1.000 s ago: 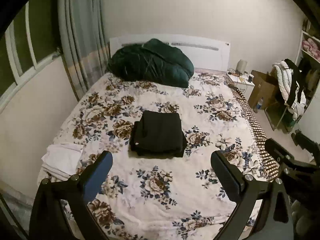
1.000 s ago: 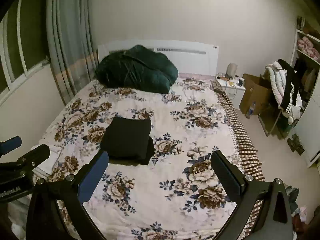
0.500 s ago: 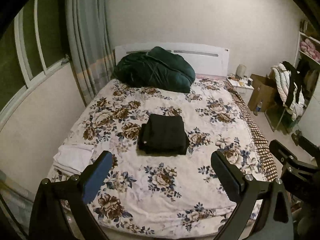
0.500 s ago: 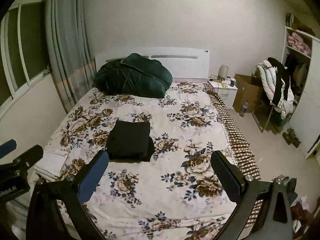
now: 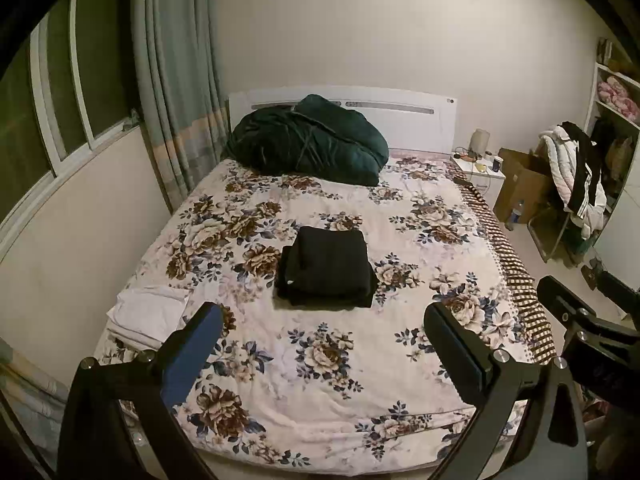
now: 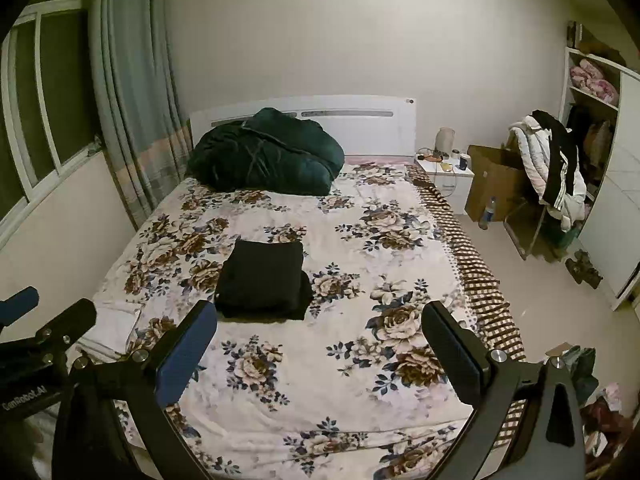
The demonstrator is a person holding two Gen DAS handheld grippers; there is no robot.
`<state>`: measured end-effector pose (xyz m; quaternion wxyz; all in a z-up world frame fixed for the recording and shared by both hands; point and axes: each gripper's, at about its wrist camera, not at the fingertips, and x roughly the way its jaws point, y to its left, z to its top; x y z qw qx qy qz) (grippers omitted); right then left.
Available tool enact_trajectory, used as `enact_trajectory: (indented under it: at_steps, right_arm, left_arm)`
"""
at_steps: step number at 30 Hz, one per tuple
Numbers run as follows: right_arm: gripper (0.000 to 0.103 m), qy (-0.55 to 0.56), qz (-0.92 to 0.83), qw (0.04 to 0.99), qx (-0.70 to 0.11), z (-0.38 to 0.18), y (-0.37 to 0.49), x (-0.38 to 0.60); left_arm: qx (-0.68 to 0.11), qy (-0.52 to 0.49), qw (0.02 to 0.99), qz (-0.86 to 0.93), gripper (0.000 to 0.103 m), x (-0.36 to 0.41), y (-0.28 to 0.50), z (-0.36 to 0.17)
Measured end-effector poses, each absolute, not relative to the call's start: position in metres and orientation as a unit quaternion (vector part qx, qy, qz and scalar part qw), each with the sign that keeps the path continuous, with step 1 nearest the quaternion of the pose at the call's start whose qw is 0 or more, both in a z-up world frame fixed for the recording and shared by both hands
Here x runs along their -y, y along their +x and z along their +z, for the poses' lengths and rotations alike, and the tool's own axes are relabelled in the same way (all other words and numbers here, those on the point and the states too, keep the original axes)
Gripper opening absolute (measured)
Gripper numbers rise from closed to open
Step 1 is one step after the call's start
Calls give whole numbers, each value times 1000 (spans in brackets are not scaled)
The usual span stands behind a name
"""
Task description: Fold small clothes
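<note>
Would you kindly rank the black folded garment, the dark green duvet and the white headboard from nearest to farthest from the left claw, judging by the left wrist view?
1. Black folded garment, mid-bed, ahead of the open left claw.
2. Dark green duvet, heaped at the bed's head.
3. White headboard, against the wall behind it.

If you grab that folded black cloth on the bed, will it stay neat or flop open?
The folded black cloth would probably flop: it is soft fabric in loose layers, so gripping one edge likely lets the rest hang. It looks light. Pushed, it may drag and bunch on the soft floral bedspread rather than glide.
</note>
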<state>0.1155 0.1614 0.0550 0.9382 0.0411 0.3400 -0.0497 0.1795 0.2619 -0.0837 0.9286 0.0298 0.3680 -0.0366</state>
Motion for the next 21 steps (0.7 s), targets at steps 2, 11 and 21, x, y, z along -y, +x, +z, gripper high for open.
enact_trajectory:
  at_steps: [2,11,21]
  right_arm:
    - [103,39,-47,939,-339,56,114,-161]
    - [103,42,-37,938,-342,55,115,-157]
    - [103,42,-34,938,-342,55,116,-157]
  left_arm:
    - [-365,31,930,-35,103,-262,179,-83]
    - [-354,29,934,-29,103,-260,172,-78]
    - [-346,30,938,-17,103,-262,168,-75]
